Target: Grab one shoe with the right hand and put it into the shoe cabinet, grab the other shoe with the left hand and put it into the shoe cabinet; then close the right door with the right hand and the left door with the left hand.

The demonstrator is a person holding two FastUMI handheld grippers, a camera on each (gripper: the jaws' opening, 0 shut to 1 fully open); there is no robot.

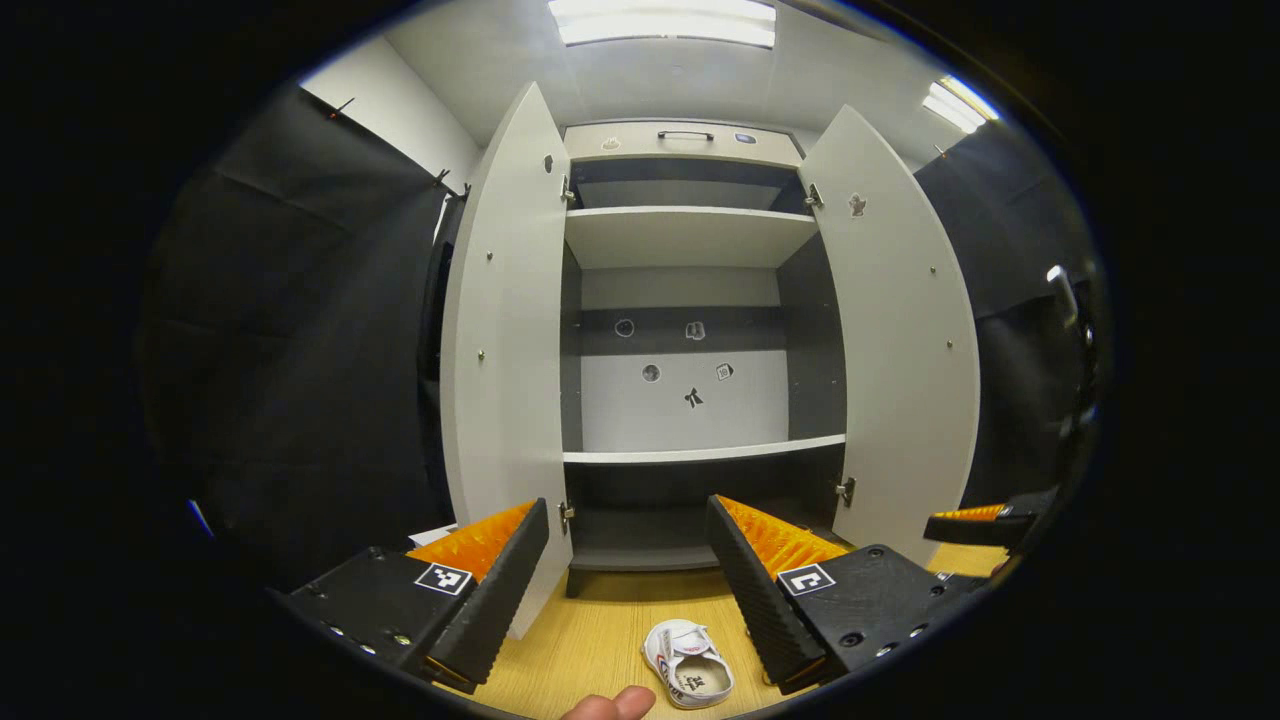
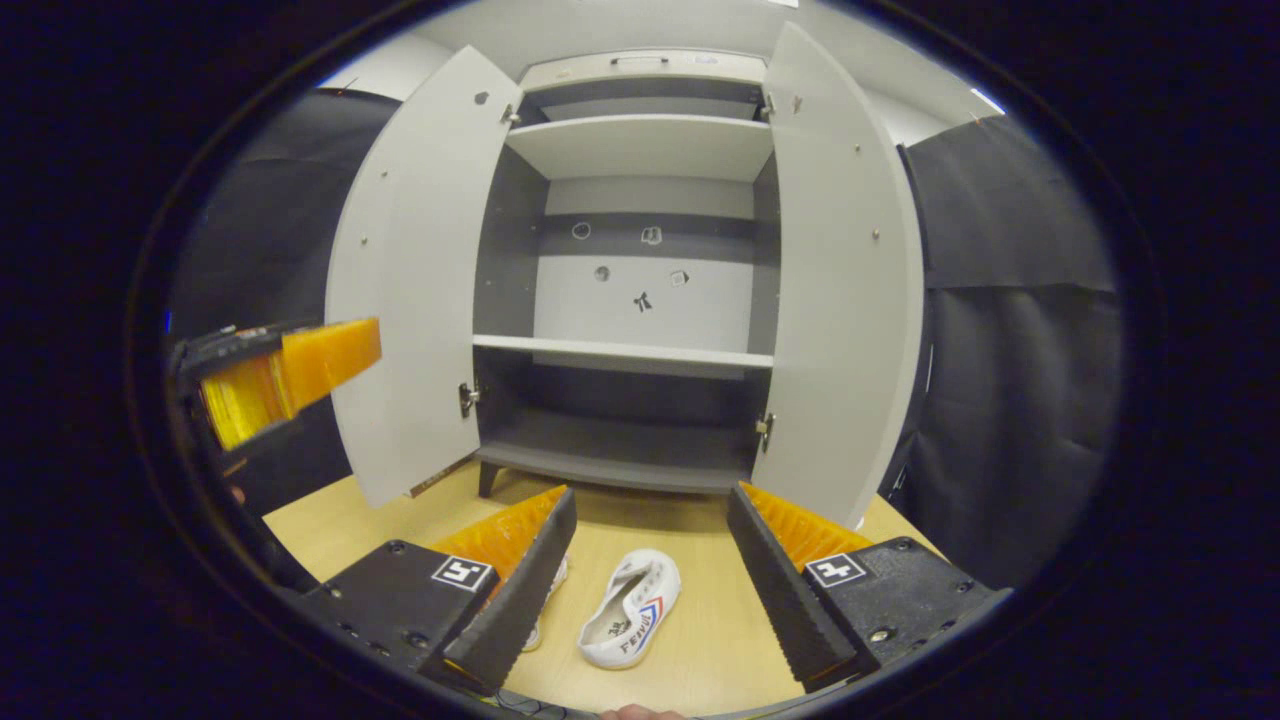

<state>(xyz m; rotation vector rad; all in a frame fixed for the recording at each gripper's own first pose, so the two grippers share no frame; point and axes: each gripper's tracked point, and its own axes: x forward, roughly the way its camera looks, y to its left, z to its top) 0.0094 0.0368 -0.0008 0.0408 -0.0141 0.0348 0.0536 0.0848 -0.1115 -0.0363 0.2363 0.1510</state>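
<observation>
The white shoe cabinet [image 1: 690, 235] stands ahead with both doors swung wide, the left door [image 1: 505, 350] and the right door [image 1: 900, 340]; its shelves are bare. A white shoe [image 1: 688, 675] lies on the wooden surface just below my left gripper [image 1: 628, 515], which is open and holds nothing. In the right gripper view a white shoe [image 2: 632, 607] lies between the fingers of my open right gripper [image 2: 652, 500], well below them. A second shoe [image 2: 545, 600] peeks out from behind its left finger. The cabinet [image 2: 640, 145] is in front here too.
Light wooden surface [image 2: 700, 640] runs up to the cabinet's foot. Black cloth walls [image 2: 1020, 350] close in on both sides. A fingertip [image 1: 610, 705] shows at the bottom edge. The other gripper shows at the right edge [image 1: 985, 520] and at the left [image 2: 280, 380].
</observation>
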